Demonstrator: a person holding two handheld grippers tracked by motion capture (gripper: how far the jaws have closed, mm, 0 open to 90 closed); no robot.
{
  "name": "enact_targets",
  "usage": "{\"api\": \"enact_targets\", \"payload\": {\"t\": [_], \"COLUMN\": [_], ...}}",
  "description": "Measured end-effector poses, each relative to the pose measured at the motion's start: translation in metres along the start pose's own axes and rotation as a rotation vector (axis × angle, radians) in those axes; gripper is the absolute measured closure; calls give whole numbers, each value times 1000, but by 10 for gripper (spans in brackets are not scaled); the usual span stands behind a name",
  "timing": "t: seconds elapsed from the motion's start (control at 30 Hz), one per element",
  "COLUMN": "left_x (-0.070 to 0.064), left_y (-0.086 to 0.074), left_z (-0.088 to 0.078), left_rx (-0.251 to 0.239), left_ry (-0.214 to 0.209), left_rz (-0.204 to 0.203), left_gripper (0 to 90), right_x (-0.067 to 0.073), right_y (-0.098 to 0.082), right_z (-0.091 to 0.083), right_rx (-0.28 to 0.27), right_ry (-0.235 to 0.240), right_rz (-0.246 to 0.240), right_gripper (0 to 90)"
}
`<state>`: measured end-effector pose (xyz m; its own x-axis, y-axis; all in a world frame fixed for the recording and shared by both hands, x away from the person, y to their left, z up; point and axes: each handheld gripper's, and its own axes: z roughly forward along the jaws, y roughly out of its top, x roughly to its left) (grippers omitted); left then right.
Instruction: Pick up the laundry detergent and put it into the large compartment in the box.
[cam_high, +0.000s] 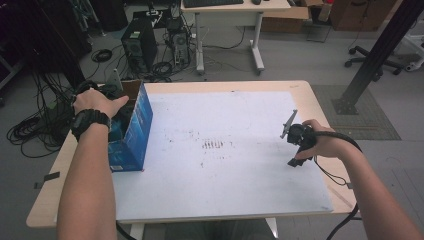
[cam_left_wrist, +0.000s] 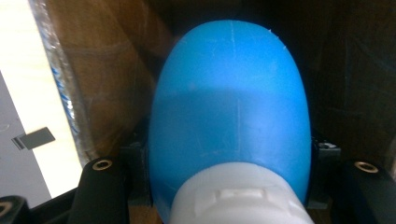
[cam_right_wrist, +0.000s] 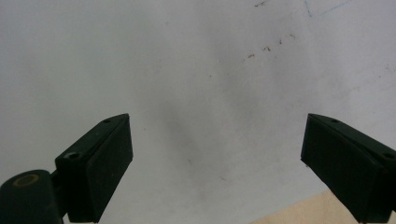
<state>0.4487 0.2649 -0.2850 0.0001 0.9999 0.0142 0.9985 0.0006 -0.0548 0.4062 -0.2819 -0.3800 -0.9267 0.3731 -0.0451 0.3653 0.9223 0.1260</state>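
Blue smooth rounded bottle (cam_left_wrist: 231, 116) (white ribbed cap) clamped in left gripper (cam_left_wrist: 231, 196) jaws; right gripper (cam_right_wrist: 215, 163) jaws wide.

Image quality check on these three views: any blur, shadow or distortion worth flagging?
High view: wide-angle bend at the table edges, light even and dim. Left gripper view: blue bottle so close it looks soft, upper part brighter, lower part shaded, box inside dark. Right gripper view: white sheet evenly lit, faint shadow in the middle.
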Motion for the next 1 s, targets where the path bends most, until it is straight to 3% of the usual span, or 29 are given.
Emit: {"api": "enact_targets", "payload": {"t": [0.5,0.77,1.0], "left_x": [-1,-1,-4], "left_y": [-1,-2,-3], "left_z": [2,-1,-12], "left_rx": [-5,-6,-13], "left_ry": [18,-3,15], "left_rz": [4,-4,-19], "left_gripper": [364,280,257], "right_x": [0,1,0], "right_y": [2,2,2], "right_z": [-1,-1,-1], "right_rx": [-3,-2,-4], "right_ry": [-2,0,1], "right_rz": [-3,-2,-2], "right_gripper": [92,92,92]}}
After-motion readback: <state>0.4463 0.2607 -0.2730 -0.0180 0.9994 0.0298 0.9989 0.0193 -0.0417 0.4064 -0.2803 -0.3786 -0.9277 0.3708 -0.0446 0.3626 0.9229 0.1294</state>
